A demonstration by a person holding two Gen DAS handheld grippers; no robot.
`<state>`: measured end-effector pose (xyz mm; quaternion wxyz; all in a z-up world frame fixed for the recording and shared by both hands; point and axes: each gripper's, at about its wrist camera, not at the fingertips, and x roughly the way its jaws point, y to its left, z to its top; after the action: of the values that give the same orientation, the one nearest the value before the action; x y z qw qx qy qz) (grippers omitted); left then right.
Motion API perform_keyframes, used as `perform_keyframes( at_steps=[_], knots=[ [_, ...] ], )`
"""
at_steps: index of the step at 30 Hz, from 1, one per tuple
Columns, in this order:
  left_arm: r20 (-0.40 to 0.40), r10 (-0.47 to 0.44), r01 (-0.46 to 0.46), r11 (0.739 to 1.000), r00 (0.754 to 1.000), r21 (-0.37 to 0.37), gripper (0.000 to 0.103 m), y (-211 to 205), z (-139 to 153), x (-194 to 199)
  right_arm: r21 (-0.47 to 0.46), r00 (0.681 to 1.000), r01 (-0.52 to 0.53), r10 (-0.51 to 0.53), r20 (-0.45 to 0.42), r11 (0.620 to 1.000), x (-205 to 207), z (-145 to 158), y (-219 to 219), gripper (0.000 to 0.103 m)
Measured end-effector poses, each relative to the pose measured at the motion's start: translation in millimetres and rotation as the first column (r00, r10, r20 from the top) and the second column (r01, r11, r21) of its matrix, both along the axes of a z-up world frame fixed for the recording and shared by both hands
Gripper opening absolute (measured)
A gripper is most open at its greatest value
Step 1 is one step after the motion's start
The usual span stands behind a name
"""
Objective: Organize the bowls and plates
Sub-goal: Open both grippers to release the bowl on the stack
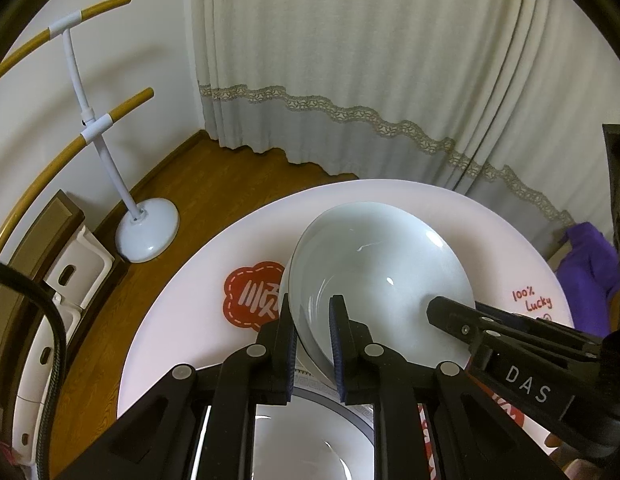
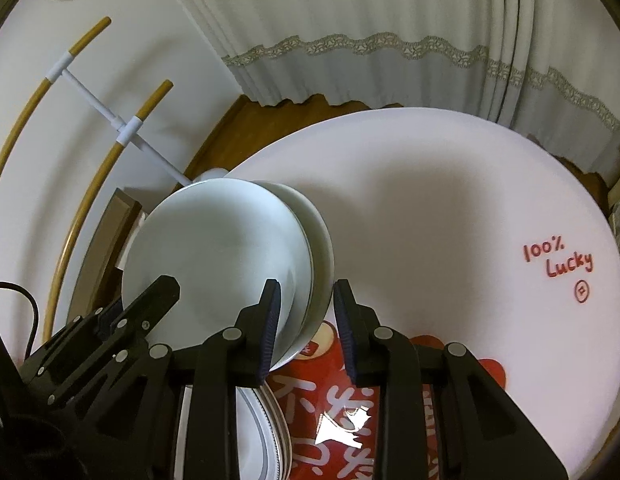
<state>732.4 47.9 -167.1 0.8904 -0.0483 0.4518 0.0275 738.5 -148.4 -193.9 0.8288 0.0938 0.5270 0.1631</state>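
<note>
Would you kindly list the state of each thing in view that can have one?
Left gripper: shut on the bowl rim.
Right gripper: jaws around the bowl edges, grip unclear.
Bowl: tilted, lifted off the table, nested with a second bowl.
Rimmed plates: stacked on the table.
Curtain: drawn.

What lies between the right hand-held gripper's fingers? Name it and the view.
Rims of the tilted white bowls, plus a strip of red print on the tabletop, in the right wrist view.
</note>
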Motion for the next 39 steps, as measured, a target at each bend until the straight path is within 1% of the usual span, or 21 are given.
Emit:
perform_keyframes(
  at_steps=[6,9,11,13,15,17,21,22,23,26,35,39],
  knots=[
    [-0.004,0.002,-0.002,1.0,1.0,-0.003,0.014,-0.8,4.5,-1.0,0.025,1.0,0.006,-0.006,0.003,1.0,-2.2,-2.9,-2.4,0.025],
    [-0.001,0.012,-0.012,1.0,1.0,-0.01,0.025,0.2,7.8,-3.2,0.024,1.0,0.006,-0.006,0.004,1.0,-2.1,-2.9,-1.5,0.025],
    [0.002,0.017,-0.017,1.0,1.0,-0.005,0.04,0.3,9.6,-5.4,0.028,1.0,0.006,-0.007,0.004,1.0,-2.1,-3.3,-2.7,0.025],
    [0.01,0.026,-0.026,1.0,1.0,0.008,0.046,1.4,11.2,-7.8,0.028,1.0,0.007,-0.007,0.005,1.0,-2.3,-3.3,-3.0,0.025],
    [0.013,0.027,-0.027,1.0,1.0,-0.005,0.046,2.2,14.0,-11.2,0.027,1.0,0.007,-0.008,0.006,1.0,-2.4,-3.4,-3.0,0.025],
    [0.021,0.035,-0.035,0.999,0.999,-0.002,0.053,2.3,17.0,-13.6,0.027,1.0,0.008,-0.009,0.005,1.0,-2.7,-3.3,-2.9,0.025],
    [0.046,0.069,-0.07,0.997,0.997,0.023,0.054,3.1,20.1,-20.9,0.021,1.0,0.012,-0.013,0.009,1.0,-4.9,-1.4,-0.8,0.025],
    [0.049,0.071,-0.072,0.997,0.996,0.029,0.056,3.0,20.8,-22.1,0.02,1.0,0.015,-0.015,0.01,1.0,-5.2,-1.3,-0.9,0.025],
    [0.046,0.067,-0.068,0.997,0.997,0.028,0.058,1.4,20.2,-22.1,0.019,1.0,0.015,-0.016,0.01,1.0,-5.7,-0.9,-0.2,0.025],
    [0.034,0.069,-0.07,0.997,0.997,0.037,0.058,-2.3,16.7,-23.0,0.014,1.0,0.022,-0.022,0.014,1.0,-7.1,-0.4,1.7,0.025],
    [0.014,0.079,-0.079,0.996,0.997,0.039,0.058,-3.8,12.7,-19.4,0.008,0.999,0.023,-0.023,0.022,1.0,-10.7,1.8,6.4,0.032],
    [0.01,0.079,-0.079,0.996,0.997,0.038,0.058,-1.9,13.5,-17.9,0.008,0.999,0.026,-0.026,0.023,1.0,-10.6,1.6,5.1,0.033]
  ],
)
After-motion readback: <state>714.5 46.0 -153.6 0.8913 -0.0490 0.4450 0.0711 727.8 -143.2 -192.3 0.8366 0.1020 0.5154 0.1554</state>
